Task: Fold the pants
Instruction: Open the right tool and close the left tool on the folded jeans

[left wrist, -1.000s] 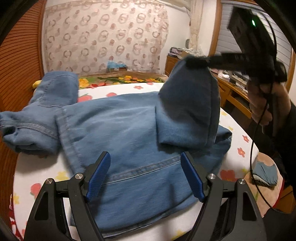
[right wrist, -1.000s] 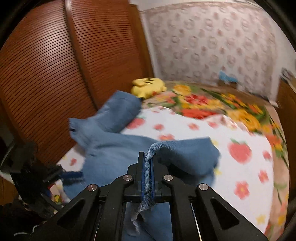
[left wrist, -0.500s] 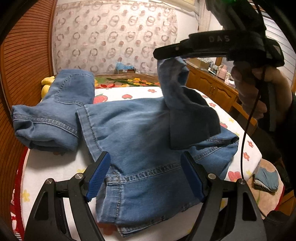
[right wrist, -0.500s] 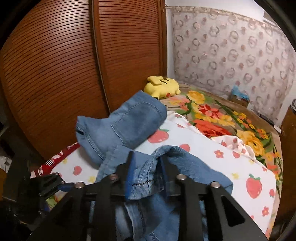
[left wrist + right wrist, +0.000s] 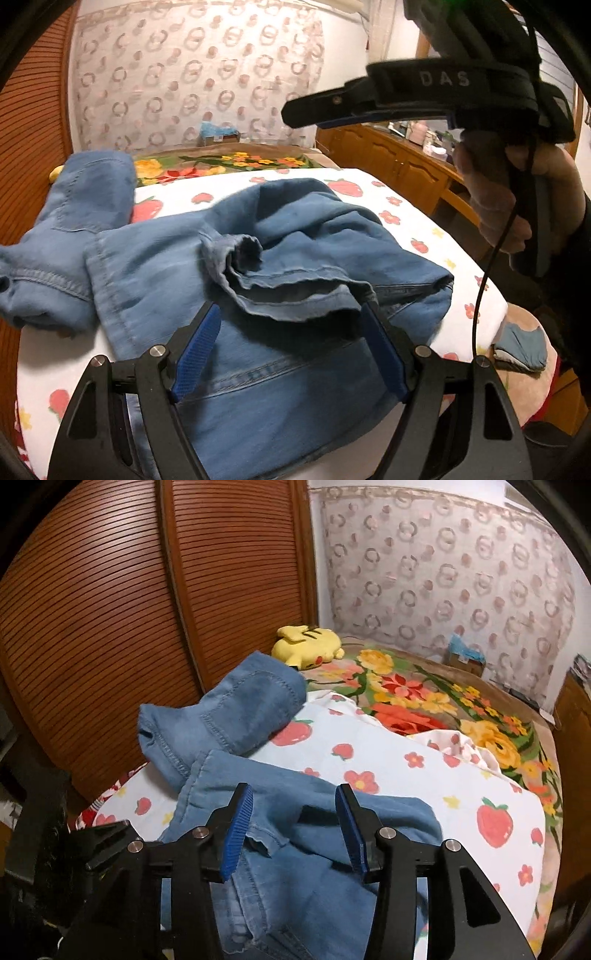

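While my right tool (image 5: 293, 830) is opening above the jeans (image 5: 258, 295) with nothing caught between its blue pads (image 5: 236, 830), the folded-over leg end (image 5: 288, 280) lies in a loose, puckered heap just ahead of my left tool (image 5: 291, 350), which hangs spread wide over the near edge of the denim and grips nothing. The jeans lie on the strawberry-print sheet (image 5: 406, 221) of the bed, their bulk directly under and ahead of both tools, with the waist part (image 5: 229, 716) bunched off to the left of my right tool, toward the slatted wardrobe door (image 5: 110, 627). I judge the fold to be laid but untidy: the hem is curled and stands up off the layer below instead of lying flat. To do this step well I would draw the right tool clear without snagging the frayed edge just beneath its pads, then use the left tool, low and flat, to press and smooth the rumpled hem outward so its edge lines up with the layer under it. I would not pinch hard; soft denim drags the lower layer along easily.
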`<state>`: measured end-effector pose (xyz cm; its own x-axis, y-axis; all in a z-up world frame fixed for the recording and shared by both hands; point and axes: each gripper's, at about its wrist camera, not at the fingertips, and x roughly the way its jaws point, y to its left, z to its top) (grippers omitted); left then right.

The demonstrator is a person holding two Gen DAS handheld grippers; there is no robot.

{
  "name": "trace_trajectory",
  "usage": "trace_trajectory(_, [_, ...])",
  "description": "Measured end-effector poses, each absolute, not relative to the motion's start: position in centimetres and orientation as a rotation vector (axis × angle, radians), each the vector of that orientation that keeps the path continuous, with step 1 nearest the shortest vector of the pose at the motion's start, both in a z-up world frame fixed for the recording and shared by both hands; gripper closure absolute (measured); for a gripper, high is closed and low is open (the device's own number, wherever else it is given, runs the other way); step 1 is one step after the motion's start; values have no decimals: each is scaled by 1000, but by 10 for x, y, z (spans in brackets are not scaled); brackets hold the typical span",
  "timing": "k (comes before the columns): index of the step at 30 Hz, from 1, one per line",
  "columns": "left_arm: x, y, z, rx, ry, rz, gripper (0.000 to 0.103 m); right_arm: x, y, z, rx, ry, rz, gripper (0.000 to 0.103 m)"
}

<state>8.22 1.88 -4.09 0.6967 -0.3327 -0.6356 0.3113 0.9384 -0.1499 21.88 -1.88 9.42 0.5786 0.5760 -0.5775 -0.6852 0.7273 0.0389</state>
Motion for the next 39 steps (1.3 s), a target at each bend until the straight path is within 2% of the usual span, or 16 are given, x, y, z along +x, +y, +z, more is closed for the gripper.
trace_trajectory(11, [74, 4, -50, -25, 742, -387, 24, 194, -62, 55, -186, 634, 645, 55])
trace_trajectory(15, [68, -1, -50, -31, 736, -401, 30, 177, -71, 38, -208, 640, 620, 55])
trace_trajectory(17, [67, -3, -51, -34, 738, -408, 40, 169, -72, 31, -212, 648, 626, 55])
trace_trajectory(19, [67, -6, -52, -39, 742, -418, 48, 163, -70, 25, -215, 655, 645, 61])
trace_trajectory(20, [67, -8, -53, -41, 745, -425, 48, 160, -69, 22, -221, 659, 653, 63])
trace_trajectory(26, [73, -17, -57, -11, 755, -400, 48, 144, -61, 3, -283, 672, 667, 64])
trace_trajectory(31, [79, -14, -56, -1, 750, -403, 78, 140, -69, -11, -333, 680, 651, 64])
trace_trajectory(32, [79, -12, -54, -1, 741, -398, 88, 139, -68, -11, -336, 679, 650, 66])
trace_trajectory(33, [79, -10, -52, -3, 731, -395, 92, 140, -69, -11, -340, 677, 644, 74])
trace_trajectory(34, [79, -8, -49, -6, 722, -392, 94, 140, -70, -11, -346, 675, 636, 79])
trace_trajectory(36, [79, -1, -40, -16, 701, -388, 95, 141, -74, -10, -334, 670, 646, 96])
trace_trajectory(39, [73, 15, -24, -27, 666, -360, 96, 136, -79, -2, -314, 655, 667, 100])
